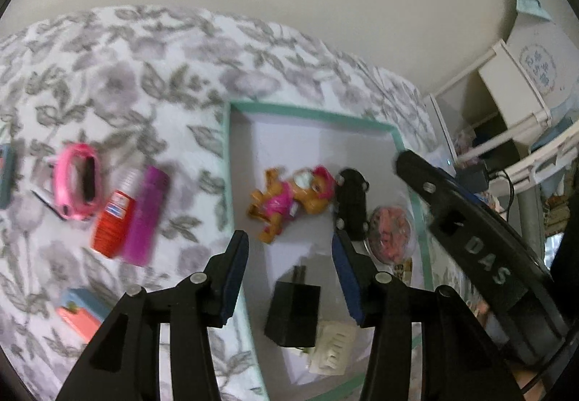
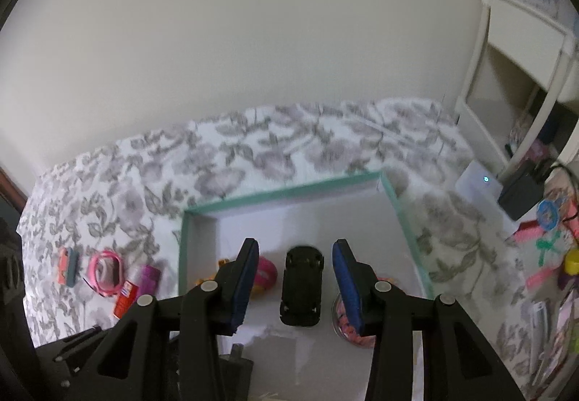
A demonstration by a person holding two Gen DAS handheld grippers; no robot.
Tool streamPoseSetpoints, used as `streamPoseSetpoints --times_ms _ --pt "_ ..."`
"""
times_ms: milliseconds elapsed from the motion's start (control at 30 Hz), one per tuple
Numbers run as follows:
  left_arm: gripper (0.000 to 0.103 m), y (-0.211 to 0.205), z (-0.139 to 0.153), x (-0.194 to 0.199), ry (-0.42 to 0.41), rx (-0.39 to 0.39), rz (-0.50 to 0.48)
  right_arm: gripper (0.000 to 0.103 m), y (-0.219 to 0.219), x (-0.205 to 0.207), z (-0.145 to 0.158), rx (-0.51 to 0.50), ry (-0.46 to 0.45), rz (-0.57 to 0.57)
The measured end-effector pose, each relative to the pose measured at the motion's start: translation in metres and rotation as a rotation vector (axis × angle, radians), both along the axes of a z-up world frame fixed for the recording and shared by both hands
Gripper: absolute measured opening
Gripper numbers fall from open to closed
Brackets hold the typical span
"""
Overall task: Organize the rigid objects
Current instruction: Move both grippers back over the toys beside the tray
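Note:
A teal-rimmed box (image 1: 311,110) (image 2: 286,192) lies on a floral bedspread. In it are an orange toy dog in pink (image 1: 289,200), a black toy car (image 1: 351,202) (image 2: 302,289), a clear tub of pink bits (image 1: 391,233) (image 2: 353,327), a black charger (image 1: 295,314) and a white plug (image 1: 333,346). My left gripper (image 1: 289,278) is open and empty above the box's near left edge. My right gripper (image 2: 295,285) is open, empty, above the car, which shows between its fingers. Left of the box lie a pink watch (image 1: 77,184) (image 2: 105,272), a red bottle (image 1: 114,220) (image 2: 126,290) and a purple tube (image 1: 146,216).
A pink and blue case (image 1: 81,314) lies near left on the spread (image 1: 108,75). The right gripper's body (image 1: 481,256) crosses the left wrist view. White shelves (image 2: 521,50), a white device (image 2: 477,182) and colourful clutter (image 2: 550,242) stand to the right.

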State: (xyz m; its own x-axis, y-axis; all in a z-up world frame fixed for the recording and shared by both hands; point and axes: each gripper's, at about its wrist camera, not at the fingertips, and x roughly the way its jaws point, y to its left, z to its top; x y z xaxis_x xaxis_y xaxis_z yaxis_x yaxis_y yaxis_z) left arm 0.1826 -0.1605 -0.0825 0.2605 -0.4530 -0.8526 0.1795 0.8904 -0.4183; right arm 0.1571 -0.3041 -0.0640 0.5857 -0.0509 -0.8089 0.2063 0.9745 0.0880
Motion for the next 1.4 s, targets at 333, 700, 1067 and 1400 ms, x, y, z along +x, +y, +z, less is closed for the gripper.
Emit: streamPoseSetpoints --times_ms 333,700,1067,1400 --pt "0.061 0.041 0.024 0.008 -0.093 0.084 0.128 0.066 0.002 -0.004 0.014 -0.031 -0.023 -0.007" --pt "0.079 0.055 0.017 0.012 -0.102 0.160 0.175 0.089 0.014 0.002 0.004 -0.053 -0.005 0.043" --pt "0.081 0.075 0.012 0.016 -0.096 0.172 0.230 0.098 0.020 0.006 -0.004 -0.054 0.013 0.061" --pt "0.093 0.093 0.009 0.018 -0.120 0.225 0.286 0.103 0.023 0.008 -0.007 -0.054 0.020 0.071"
